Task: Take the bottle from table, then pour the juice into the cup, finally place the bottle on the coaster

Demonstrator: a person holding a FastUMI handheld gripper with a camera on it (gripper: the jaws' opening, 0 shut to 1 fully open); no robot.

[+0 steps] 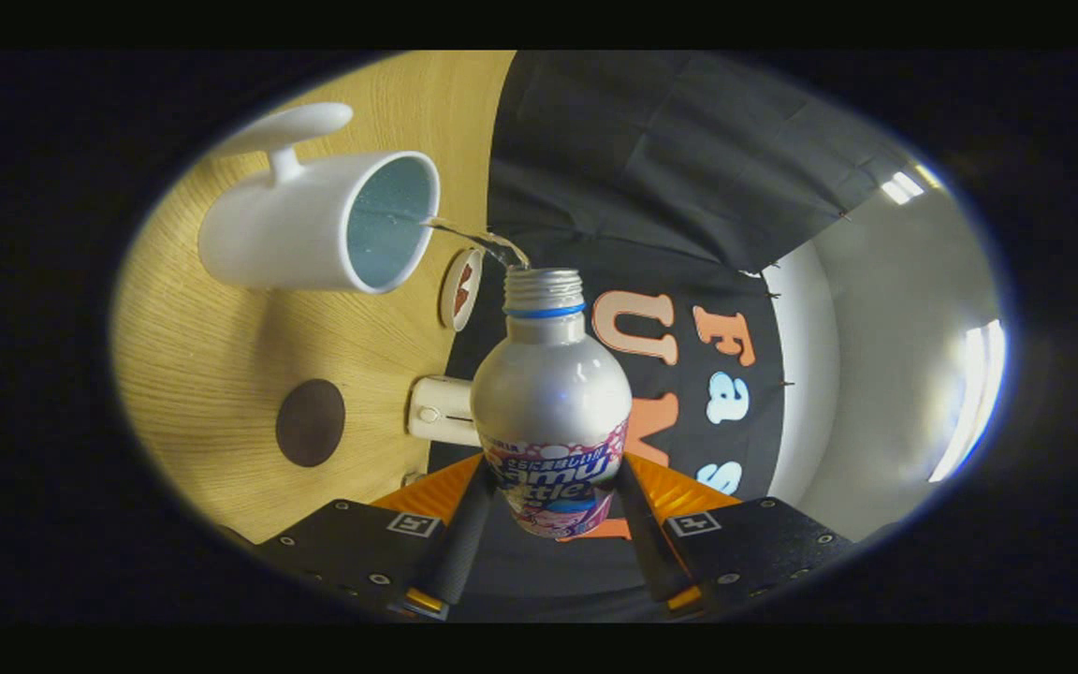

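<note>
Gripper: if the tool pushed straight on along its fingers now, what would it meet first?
The tool is shut on the bottle, whose open mouth leads, pouring into the cup. Straight beyond it hangs the black cloth wall, likely first contact; the cup sits off to one side. Depth is unclear.

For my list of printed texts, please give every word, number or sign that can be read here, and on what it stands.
Bottle label, between the gripper fingers shut on it: warped, partly covered, unreadable.
Square markers on gripper: patterns, no words.
Pale disc by the cup: red mark, too blurred.
Cup: none.
</note>
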